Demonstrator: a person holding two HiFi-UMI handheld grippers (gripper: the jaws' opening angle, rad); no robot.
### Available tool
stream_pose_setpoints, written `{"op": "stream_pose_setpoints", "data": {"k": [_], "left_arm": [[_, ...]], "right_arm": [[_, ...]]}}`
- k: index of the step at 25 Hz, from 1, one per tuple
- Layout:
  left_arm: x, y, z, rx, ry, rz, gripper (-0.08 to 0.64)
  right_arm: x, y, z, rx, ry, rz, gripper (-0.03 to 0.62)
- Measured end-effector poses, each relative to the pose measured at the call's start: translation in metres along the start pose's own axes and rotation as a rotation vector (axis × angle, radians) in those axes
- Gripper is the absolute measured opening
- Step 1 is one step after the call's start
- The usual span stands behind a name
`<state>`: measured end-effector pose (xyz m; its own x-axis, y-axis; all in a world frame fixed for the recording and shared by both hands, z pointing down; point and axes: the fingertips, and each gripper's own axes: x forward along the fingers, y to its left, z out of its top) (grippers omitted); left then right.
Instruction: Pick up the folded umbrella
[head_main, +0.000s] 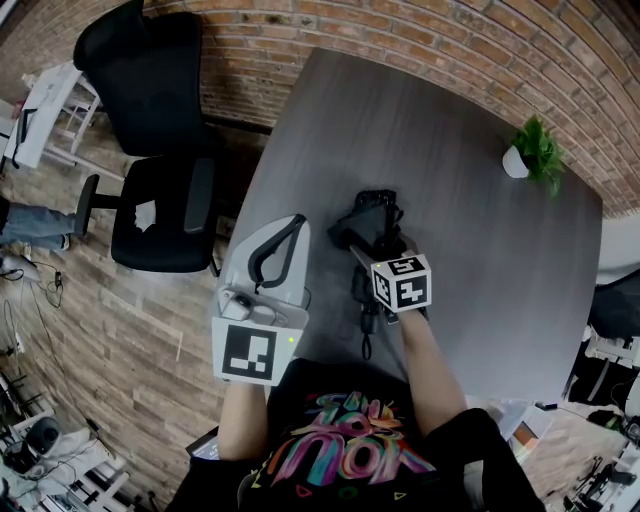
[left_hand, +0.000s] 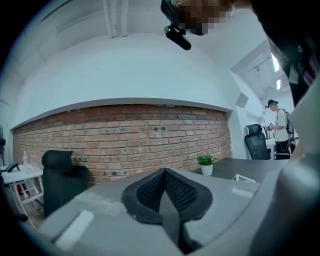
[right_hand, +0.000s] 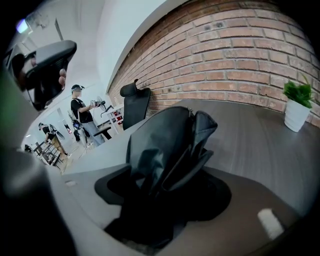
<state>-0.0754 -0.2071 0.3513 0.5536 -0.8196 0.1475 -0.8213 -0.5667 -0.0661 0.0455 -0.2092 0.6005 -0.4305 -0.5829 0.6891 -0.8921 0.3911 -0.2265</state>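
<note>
- Only container in sight: small white pot (head_main: 514, 163) with a green leafy plant (head_main: 537, 148) in it, near the table's far right corner, well apart from both grippers.
- Folded umbrella (head_main: 378, 205): black, crumpled fabric in loose pleats, lying on the table near its middle. A thin cord or strap trails off it toward the person.
- Right gripper (head_main: 368, 232): grasping the folded umbrella. The right gripper view shows the fabric (right_hand: 170, 140) filling the gap, jaws clamped against its folds and the bundle bulging out past the tips. Gripper pitched down toward the tabletop.
- Left gripper (head_main: 290, 228): clenched and empty. The left gripper view shows the mesh-textured black pads (left_hand: 177, 192) meeting in a seam with nothing between. It points roughly level at the brick wall (left_hand: 125, 140), over the table's left edge, beside the right gripper but not touching it or the umbrella.
- Table (head_main: 480, 260): dark grey wood grain, flat, rounded corners. Bare surface all round the umbrella, with wide open room to the right and far side.
- Left of the table: black office chair (head_main: 160, 200) with padded seat and armrests, standing on a wood-plank floor (head_main: 100, 330) just off the table's left edge. The brick wall runs behind the table's far edge.
- Another person (left_hand: 277, 125) stands far off in the background.
</note>
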Motion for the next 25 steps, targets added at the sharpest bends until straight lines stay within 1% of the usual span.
{"op": "stream_pose_setpoints", "data": {"k": [6, 14, 25], "left_arm": [[-0.001, 0.003, 0.007, 0.011, -0.014, -0.003, 0.000], [-0.006, -0.003, 0.021, 0.028, -0.044, -0.009, 0.000], [-0.003, -0.023, 0.046, 0.065, -0.101, -0.067, 0.000]], "right_arm": [[-0.011, 0.005, 0.012, 0.026, -0.059, 0.010, 0.291], [-0.044, 0.011, 0.031, 0.054, -0.200, 0.017, 0.275], [-0.102, 0.005, 0.065, 0.100, -0.372, -0.015, 0.270]]}}
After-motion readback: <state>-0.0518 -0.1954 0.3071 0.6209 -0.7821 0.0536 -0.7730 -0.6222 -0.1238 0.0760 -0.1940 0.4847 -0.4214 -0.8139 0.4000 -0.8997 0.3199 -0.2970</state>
